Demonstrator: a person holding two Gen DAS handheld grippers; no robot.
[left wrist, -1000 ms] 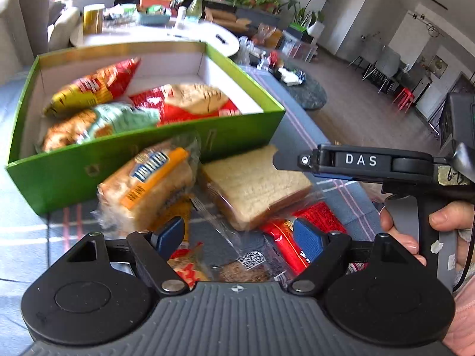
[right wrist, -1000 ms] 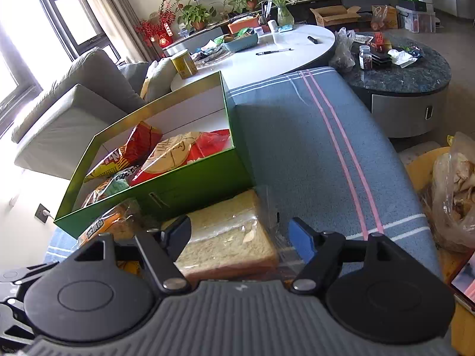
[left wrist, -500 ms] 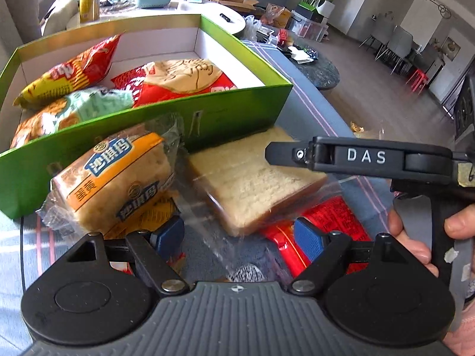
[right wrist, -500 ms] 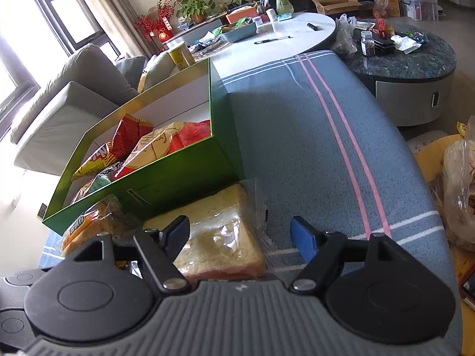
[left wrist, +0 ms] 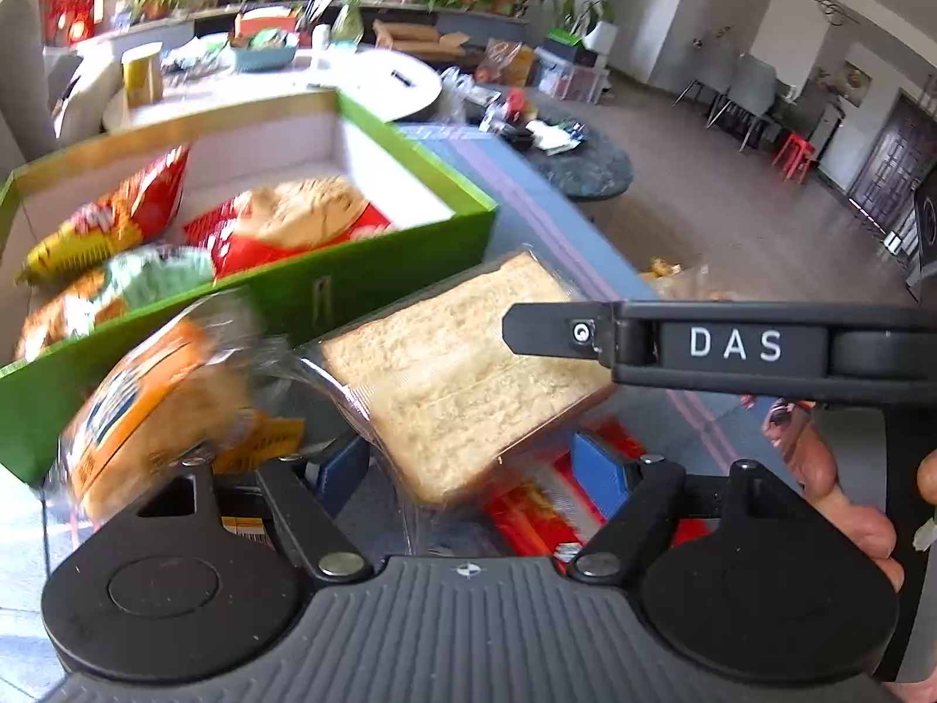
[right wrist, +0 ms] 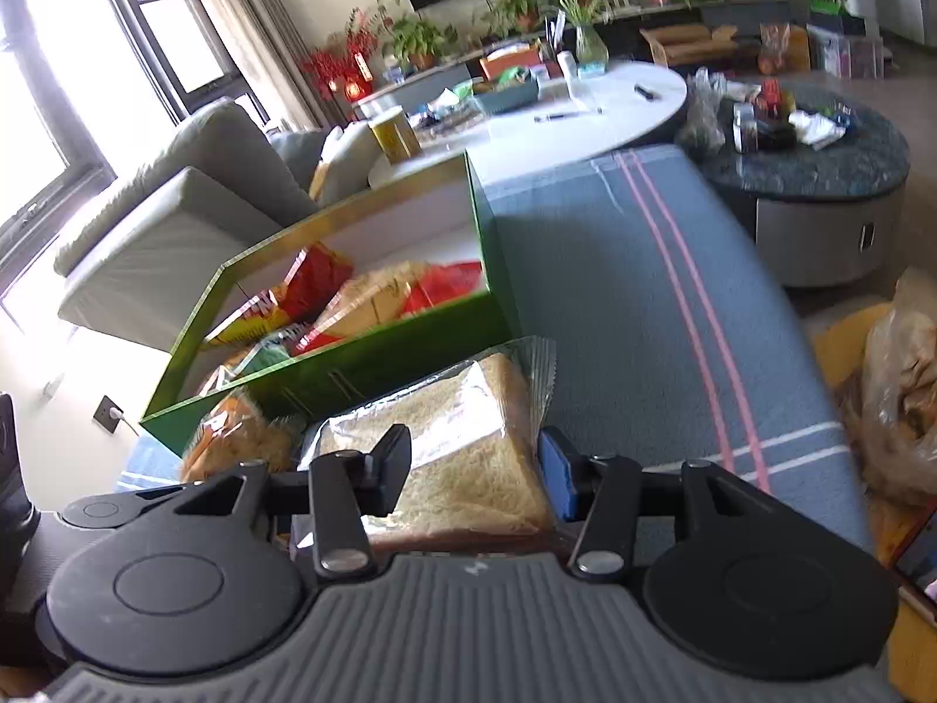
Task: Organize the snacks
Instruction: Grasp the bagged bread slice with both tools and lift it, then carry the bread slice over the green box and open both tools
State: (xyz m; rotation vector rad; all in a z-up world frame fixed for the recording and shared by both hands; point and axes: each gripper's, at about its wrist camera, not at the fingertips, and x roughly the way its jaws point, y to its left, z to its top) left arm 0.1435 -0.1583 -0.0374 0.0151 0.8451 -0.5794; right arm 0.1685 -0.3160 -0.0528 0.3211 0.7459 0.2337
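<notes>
The right gripper point(right wrist: 474, 468) is closing its jaws on a wrapped sandwich point(right wrist: 462, 445), pads touching both sides of the clear wrapper. The left gripper point(left wrist: 468, 468) is also closing, jaws apart, with the sandwich's near corner point(left wrist: 462, 363) between them and a red snack packet point(left wrist: 544, 504) below. An orange bread bag point(left wrist: 158, 404) lies just beside. Behind sits a green box point(left wrist: 363, 287) holding snack bags point(left wrist: 111, 217) on a grey striped cloth point(right wrist: 632, 293).
</notes>
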